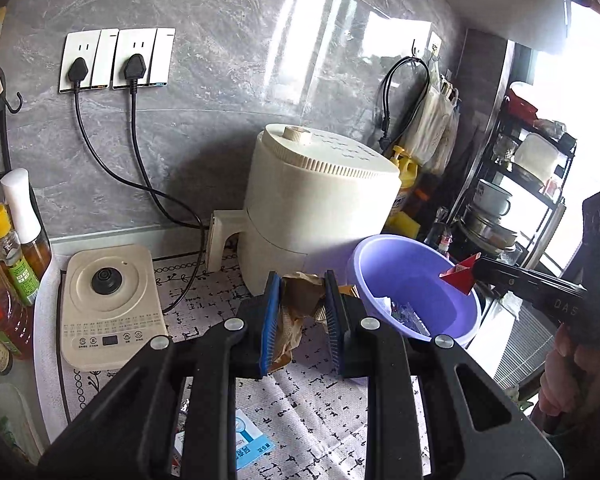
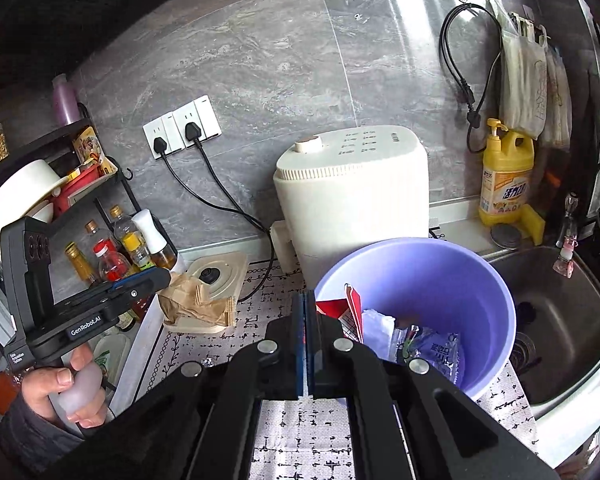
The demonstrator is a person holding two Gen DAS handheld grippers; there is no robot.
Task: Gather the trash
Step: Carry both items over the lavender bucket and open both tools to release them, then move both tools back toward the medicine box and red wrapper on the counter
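Left gripper (image 1: 302, 280) clamped on a crumpled brown paper bag (image 1: 300, 300), pads pressed into both sides of it; bag held up off the patterned counter mat (image 1: 308, 412), just left of the purple basin (image 1: 416, 292). From the right wrist view the same left gripper (image 2: 162, 280) shows at the left edge with the paper bag (image 2: 192, 300) hanging at its tip, in front of the beige kettle base (image 2: 220, 276). Right gripper (image 2: 307, 300) pinched nearly shut on a red-and-white wrapper (image 2: 342, 308), blue pads almost meeting, wrapper sticking out to the right over the near-left rim of the basin (image 2: 452, 264). In the left wrist view that right gripper (image 1: 474, 270) comes in from the right, red wrapper (image 1: 460, 276) at its tip above the basin's far-right rim. Basin already contains clear and printed plastic packets (image 2: 432, 348) and a white scrap. Basin sits on the mat, near side of the cream air fryer (image 2: 352, 196), with the steel sink (image 2: 560, 320) to its right. Yellow detergent bottle (image 2: 506, 172) stands at the far wall behind the sink. Oil and sauce bottles (image 2: 116, 256) cluster on the far left. A blue-and-white packet (image 1: 252, 444) lies flat on the mat below the left gripper.
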